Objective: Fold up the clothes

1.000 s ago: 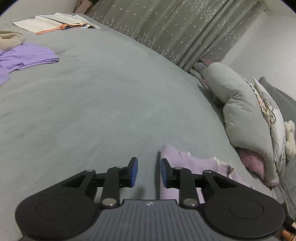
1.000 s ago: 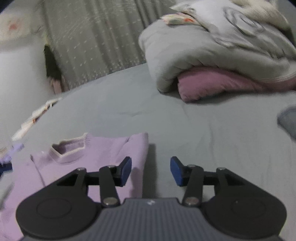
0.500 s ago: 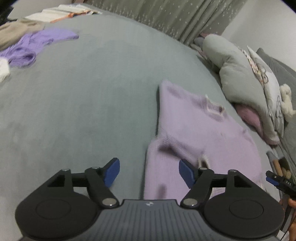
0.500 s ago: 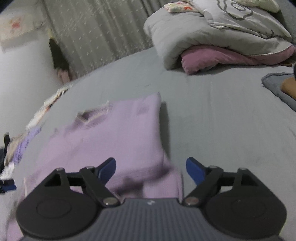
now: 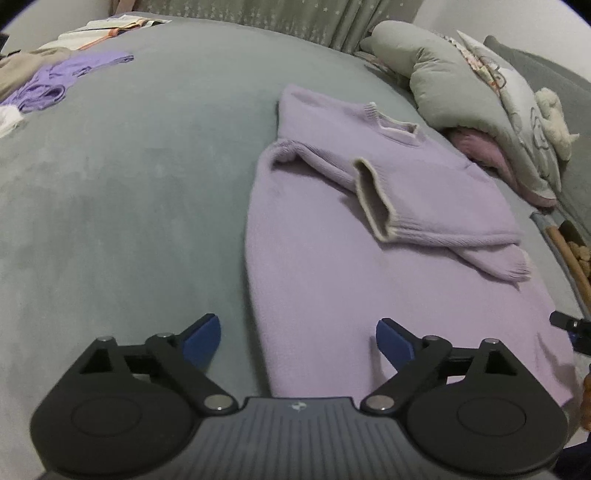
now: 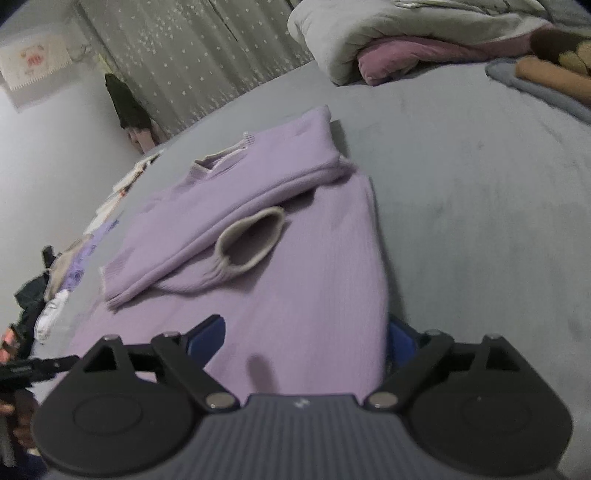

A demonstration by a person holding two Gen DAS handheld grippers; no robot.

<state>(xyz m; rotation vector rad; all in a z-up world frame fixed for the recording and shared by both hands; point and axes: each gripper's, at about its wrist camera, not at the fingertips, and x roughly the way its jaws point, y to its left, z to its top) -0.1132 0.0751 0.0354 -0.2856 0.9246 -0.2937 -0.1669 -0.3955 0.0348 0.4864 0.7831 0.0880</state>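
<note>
Left wrist — hand-held gripper (image 5: 298,334) tilted down, spread over sweater (image 5: 369,236).

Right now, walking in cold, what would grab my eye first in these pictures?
The lilac sweater spread flat in the middle of the grey bed, both sleeves folded across its chest. Next, the two black tools with blue pads, the left tool and right tool, open over its near hem. Piled grey bedding sits beyond.
</note>
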